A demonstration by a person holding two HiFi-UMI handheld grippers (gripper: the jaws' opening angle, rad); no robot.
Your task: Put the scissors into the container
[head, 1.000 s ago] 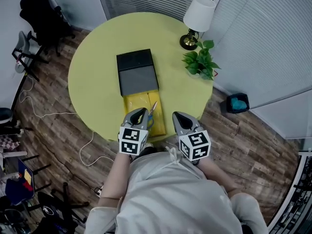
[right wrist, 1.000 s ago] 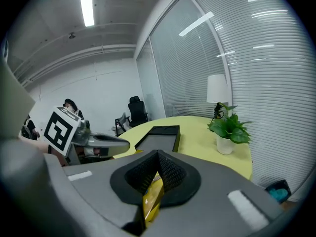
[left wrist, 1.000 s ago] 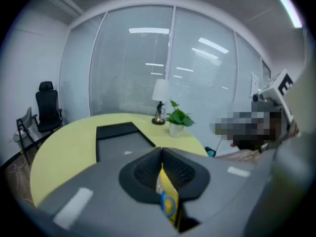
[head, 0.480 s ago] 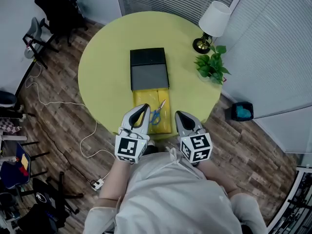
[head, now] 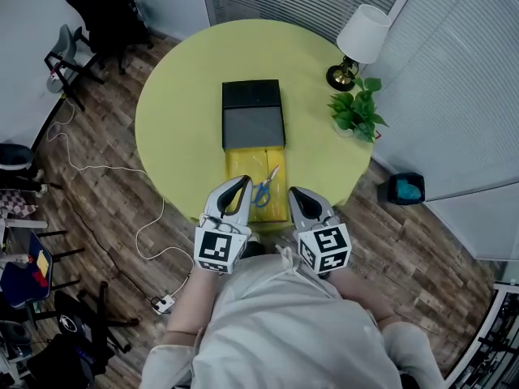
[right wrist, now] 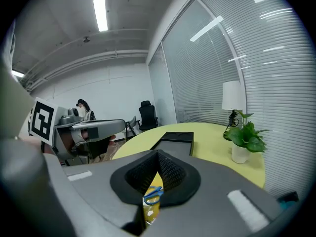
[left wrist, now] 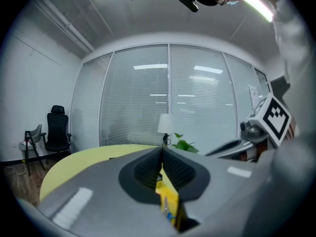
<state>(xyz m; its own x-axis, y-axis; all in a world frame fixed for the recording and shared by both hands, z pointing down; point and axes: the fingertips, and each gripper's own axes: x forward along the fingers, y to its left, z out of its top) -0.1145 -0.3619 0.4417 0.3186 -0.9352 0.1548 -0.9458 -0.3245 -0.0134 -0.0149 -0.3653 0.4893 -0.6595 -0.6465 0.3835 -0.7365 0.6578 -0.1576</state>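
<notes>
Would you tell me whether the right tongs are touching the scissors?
Apart. The head view shows a strip of bare yellow tray between the right tongs and the scissors, which lie in the tray.

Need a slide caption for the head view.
Head view: left gripper and right gripper shut at the table edge; blue-handled scissors lie on the yellow tray before the dark box.

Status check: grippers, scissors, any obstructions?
Left gripper and right gripper shut, empty, at near table edge. Scissors lie on yellow tray in front of black box. Nothing blocking them.
</notes>
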